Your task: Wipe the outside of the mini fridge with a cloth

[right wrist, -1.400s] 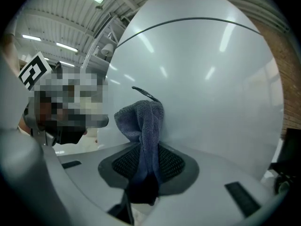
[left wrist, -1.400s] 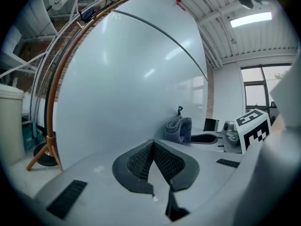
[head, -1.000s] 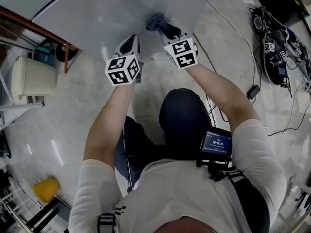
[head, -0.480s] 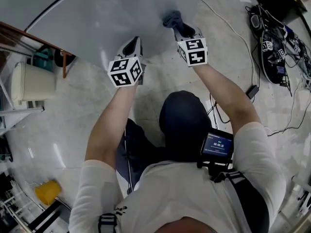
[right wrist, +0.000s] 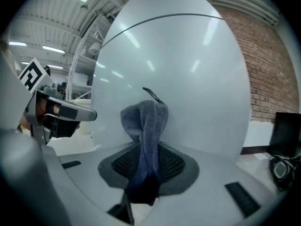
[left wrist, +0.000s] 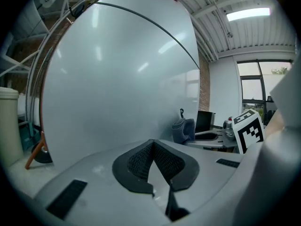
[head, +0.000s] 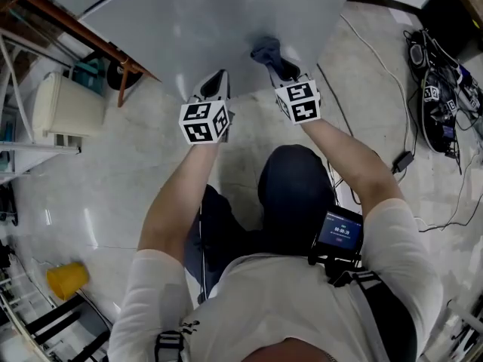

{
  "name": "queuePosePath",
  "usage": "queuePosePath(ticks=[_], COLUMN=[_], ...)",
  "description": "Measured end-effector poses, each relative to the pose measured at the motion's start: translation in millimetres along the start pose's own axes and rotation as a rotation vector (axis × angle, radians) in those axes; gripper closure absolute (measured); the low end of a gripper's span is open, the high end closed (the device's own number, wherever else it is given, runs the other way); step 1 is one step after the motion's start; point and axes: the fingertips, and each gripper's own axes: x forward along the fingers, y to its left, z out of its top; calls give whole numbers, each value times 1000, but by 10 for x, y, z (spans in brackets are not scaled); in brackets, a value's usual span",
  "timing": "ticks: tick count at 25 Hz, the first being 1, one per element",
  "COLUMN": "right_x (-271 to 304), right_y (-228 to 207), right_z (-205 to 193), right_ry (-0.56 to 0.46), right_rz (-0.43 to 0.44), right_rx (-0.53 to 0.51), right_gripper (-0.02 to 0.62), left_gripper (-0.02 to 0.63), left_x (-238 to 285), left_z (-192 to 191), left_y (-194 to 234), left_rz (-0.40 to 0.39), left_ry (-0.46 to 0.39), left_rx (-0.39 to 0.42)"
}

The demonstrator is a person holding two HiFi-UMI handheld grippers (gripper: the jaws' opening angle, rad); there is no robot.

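The pale grey, glossy mini fridge (head: 189,29) fills the upper part of the head view as one broad, smooth panel, crossed by a thin dark seam line. Both grippers are held up to its near edge, side by side.

The right gripper (head: 279,68) has its two jaws clamped on a blue-grey knitted cloth (head: 266,51). In the right gripper view the cloth (right wrist: 143,121) runs up from between the dark ribbed pads of the right gripper (right wrist: 146,152) and bunches in a rounded fold at the top, and this fold lies against the face of the mini fridge (right wrist: 188,65). A small dark loop sticks out from the top of the fold.

The left gripper (head: 215,85) sits just to the left of the right one, its tip at the lower edge of the panel; whether it touches the panel cannot be told. In the left gripper view the jaws of the left gripper (left wrist: 152,144) are pressed together with nothing between them, and the mini fridge (left wrist: 117,79) rises in front of them. The cloth (left wrist: 184,130) shows off to the right in that view.

Away from the fridge, a rust-brown metal frame (head: 98,40) and a cream plastic container (head: 68,104) stand at the left, a yellow object (head: 68,280) lies on the pale polished floor (head: 121,194), and a tangle of black cables (head: 445,89) lies at the right. A red brick wall (right wrist: 273,69) shows behind the fridge in the right gripper view
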Motion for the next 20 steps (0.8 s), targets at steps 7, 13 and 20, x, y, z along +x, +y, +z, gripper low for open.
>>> queuePosePath(ticks=[7,13,20], right_x=[379,740,1202], right_y=[1233,2105,2544], right_z=[188,218,105], right_ry=[-12,8,34], right_rz=[208,315,304], right_rx=[-81,-128,-103], right_gripper=[494,494,494], left_gripper=[604,604,604], left_x=[-707,-1310,-1861], left_z=[-110,-262,-345], left_y=[790,1272,1659], left_rz=[143,226,299], left_ry=[12,29,56], left_rx=[-17,-37,-22])
